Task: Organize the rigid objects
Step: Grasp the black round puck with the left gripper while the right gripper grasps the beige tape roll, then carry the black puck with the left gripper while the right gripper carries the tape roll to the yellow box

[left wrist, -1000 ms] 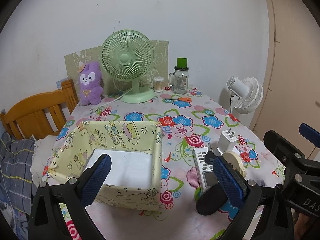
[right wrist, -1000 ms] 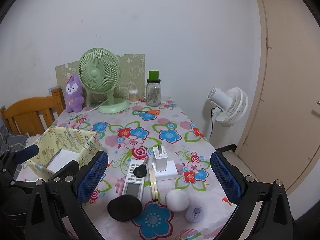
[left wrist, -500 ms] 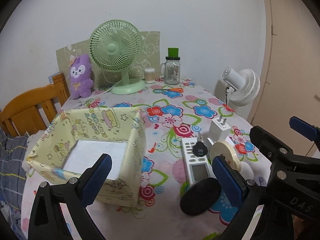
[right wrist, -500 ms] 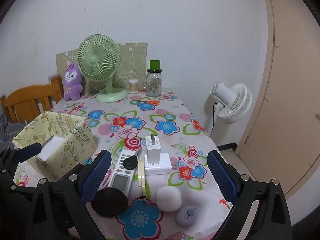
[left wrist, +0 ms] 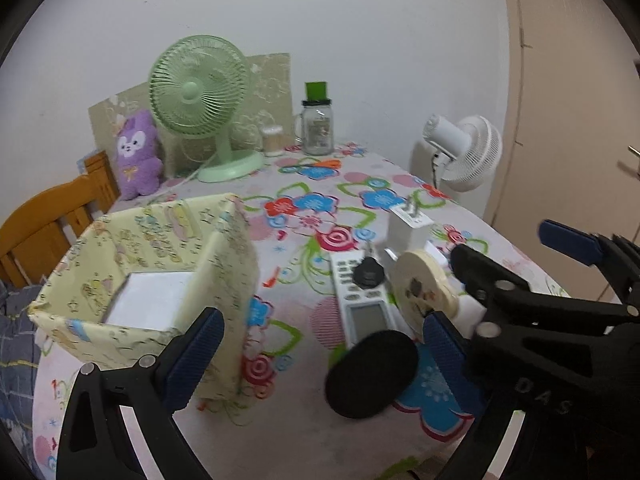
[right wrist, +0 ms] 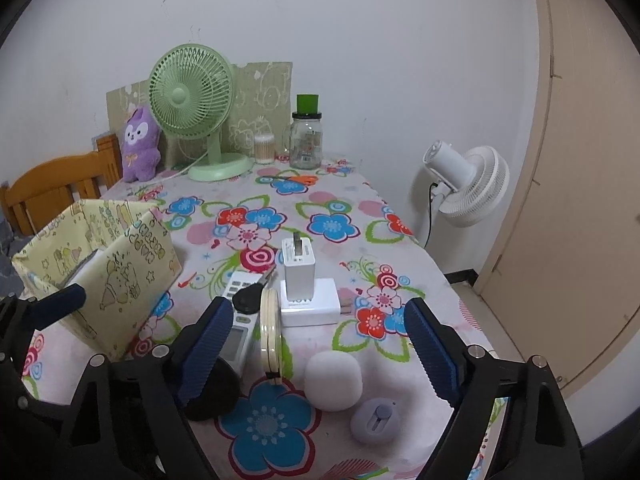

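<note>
On the floral tablecloth a yellow fabric box (left wrist: 160, 264) (right wrist: 100, 264) stands at the left. To its right lie a white remote (right wrist: 240, 322) (left wrist: 360, 300) with a black key on it, a cream disc (right wrist: 270, 328) on edge, stacked white chargers (right wrist: 304, 292), a white ball (right wrist: 334, 380), a lilac round gadget (right wrist: 376, 420) and a black oval (left wrist: 372, 372). My left gripper (left wrist: 320, 356) is open above the box's near corner and the black oval. My right gripper (right wrist: 320, 350) hovers over the disc and ball; its jaws are closing and its pads touch nothing.
At the back of the table stand a green fan (right wrist: 192, 96), a purple plush toy (right wrist: 140, 144), a glass jar with a green lid (right wrist: 306, 140) and a cotton-swab tub. A wooden chair (right wrist: 52, 184) is at the left, a white floor fan (right wrist: 468, 184) beyond the right edge.
Both grippers have sunk closer to the table and its objects look larger. The right jaws have narrowed somewhat. The box has shifted left in the left wrist view.
</note>
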Demonstrator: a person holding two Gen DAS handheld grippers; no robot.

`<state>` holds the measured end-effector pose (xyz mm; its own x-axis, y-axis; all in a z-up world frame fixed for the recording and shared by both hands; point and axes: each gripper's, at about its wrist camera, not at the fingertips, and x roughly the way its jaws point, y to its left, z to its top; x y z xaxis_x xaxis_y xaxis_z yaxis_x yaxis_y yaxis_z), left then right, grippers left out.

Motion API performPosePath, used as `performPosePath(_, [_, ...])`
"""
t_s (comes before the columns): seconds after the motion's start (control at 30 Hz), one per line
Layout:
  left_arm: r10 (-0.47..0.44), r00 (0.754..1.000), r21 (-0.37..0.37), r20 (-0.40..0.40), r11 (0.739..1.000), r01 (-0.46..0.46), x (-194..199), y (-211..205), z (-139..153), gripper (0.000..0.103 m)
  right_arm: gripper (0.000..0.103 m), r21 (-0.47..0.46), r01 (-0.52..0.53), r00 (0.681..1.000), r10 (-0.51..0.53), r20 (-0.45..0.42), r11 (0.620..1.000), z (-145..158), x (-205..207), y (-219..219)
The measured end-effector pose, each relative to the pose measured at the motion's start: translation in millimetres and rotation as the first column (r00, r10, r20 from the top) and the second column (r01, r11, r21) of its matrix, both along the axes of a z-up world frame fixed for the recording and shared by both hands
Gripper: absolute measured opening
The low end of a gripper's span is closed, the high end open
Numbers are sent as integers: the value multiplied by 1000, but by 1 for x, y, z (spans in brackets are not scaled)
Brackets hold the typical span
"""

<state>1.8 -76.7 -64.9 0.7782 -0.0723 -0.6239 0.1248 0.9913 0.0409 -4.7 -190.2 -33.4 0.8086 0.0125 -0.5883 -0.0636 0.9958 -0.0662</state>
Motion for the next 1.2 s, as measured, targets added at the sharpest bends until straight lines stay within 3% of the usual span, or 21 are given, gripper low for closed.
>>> performPosePath(0.47, [-30,994,-5,-103,1000,29,16,-9,-38,100,71,-10,-29,995,28,-94,1000,-37,17,6])
performPosePath(0.7, [-54,988,-10,-145,999,53,20,-15,-52,96,56,-19,-51,988,48,-147,999,-54,26,14])
performPosePath(0.87, [-68,984,-21,-167,998,65,23,-17,-57,83,41,-8,-53,984,51,-169,999,-61,33,16])
performPosePath(1.0, [-82,975,-56,-206,996,72,25,-13,-64,61,24,14,-57,980,59,-188,998,-66,37,16])
performPosePath(1.2, [-81,977,-38,-198,996,75,21,-14,-63,37,20,28,-68,978,72,-195,997,-69,37,20])
